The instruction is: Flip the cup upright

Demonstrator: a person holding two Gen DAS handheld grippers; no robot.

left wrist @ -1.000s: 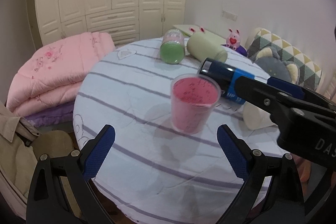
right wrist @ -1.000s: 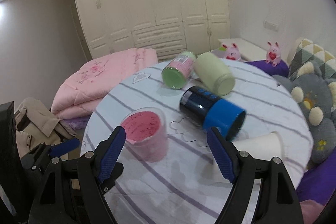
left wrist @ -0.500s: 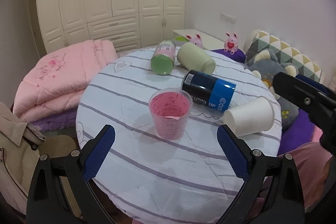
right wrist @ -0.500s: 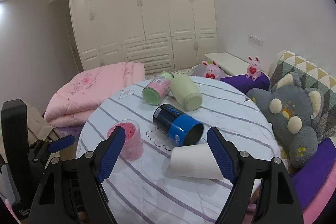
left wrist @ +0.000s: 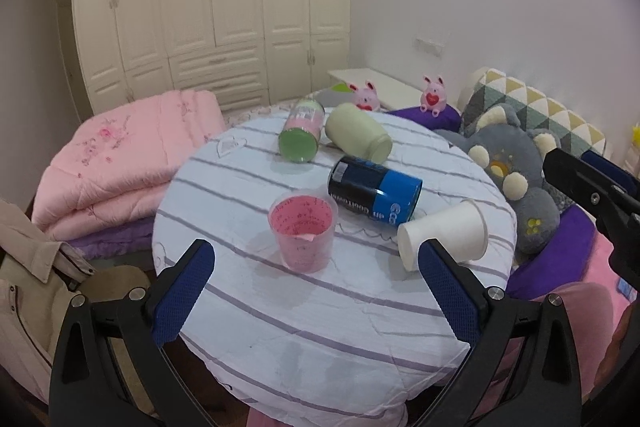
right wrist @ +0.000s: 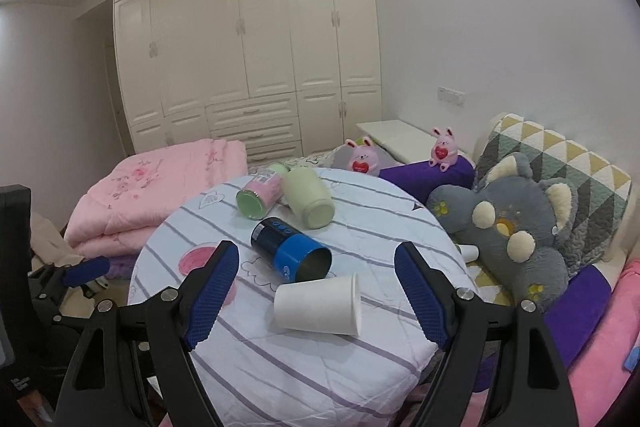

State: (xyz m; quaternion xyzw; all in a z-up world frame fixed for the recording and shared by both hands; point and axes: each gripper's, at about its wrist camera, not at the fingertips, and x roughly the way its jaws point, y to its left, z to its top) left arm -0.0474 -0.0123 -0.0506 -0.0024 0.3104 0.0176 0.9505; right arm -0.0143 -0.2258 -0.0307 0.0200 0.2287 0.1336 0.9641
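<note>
Both hand-held grippers pulled back; pink cup point(left wrist: 304, 231) upright, half-hidden right view.

A translucent pink cup point(left wrist: 303, 231) is seen upright on the striped round table point(left wrist: 280, 311). Its mouth is turned upward.

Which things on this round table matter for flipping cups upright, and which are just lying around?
For the job:
pink cup, already upright
white paper cup, on its side
blue can cup, on its side
cream cup, on its side
green-bottomed cup, on its side

Lying about:
pink quilt
grey plush
</note>
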